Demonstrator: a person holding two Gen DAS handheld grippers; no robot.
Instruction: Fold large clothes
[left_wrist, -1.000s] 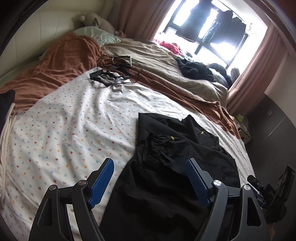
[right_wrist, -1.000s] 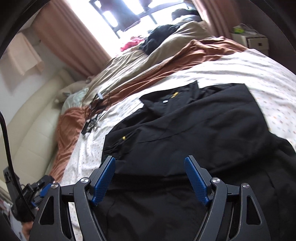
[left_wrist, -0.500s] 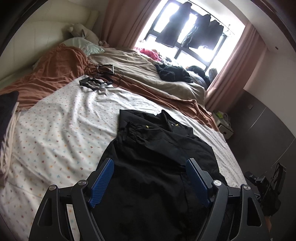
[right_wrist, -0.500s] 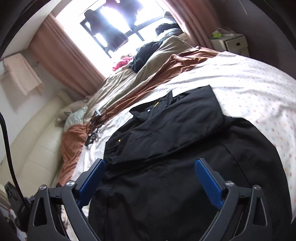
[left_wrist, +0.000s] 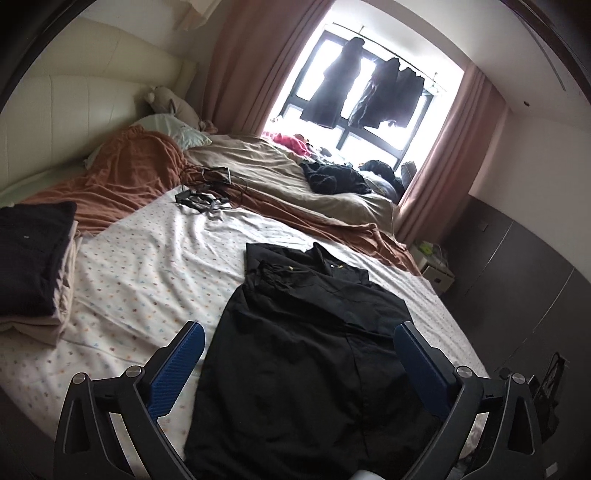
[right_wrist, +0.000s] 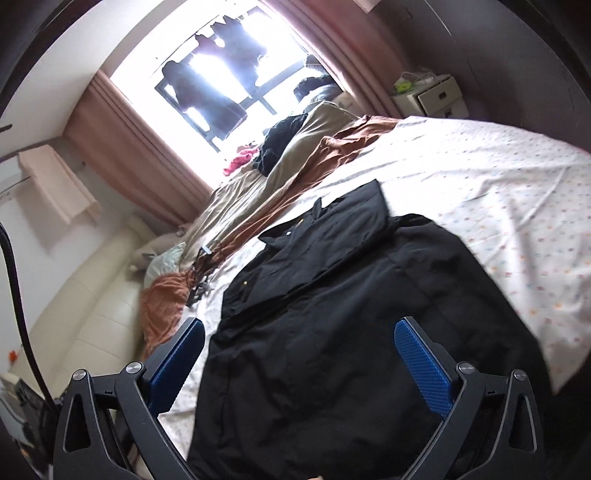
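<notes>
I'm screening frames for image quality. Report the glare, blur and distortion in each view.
Left wrist view: the window is blown out, leaving the hanging clothes as silhouettes; fisheye bends the walls and vignettes the corners; the black garment shows few folds. Right wrist view: stronger window glare washes the top, the frame is tilted, and the dotted sheet looks slightly smeared.

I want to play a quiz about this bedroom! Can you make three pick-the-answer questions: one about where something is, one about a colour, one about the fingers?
1. Where is the folded pile?
A. left of the shirt
B. on the shirt
C. on the nightstand

2. What colour is the shirt?
A. pink
B. black
C. white

3. How are the left gripper fingers?
A. shut on the shirt
B. shut, empty
C. open

Answers: 1 A, it sits at the bed's left edge; 2 B, black all over; 3 C, a wide gap shows.
</notes>
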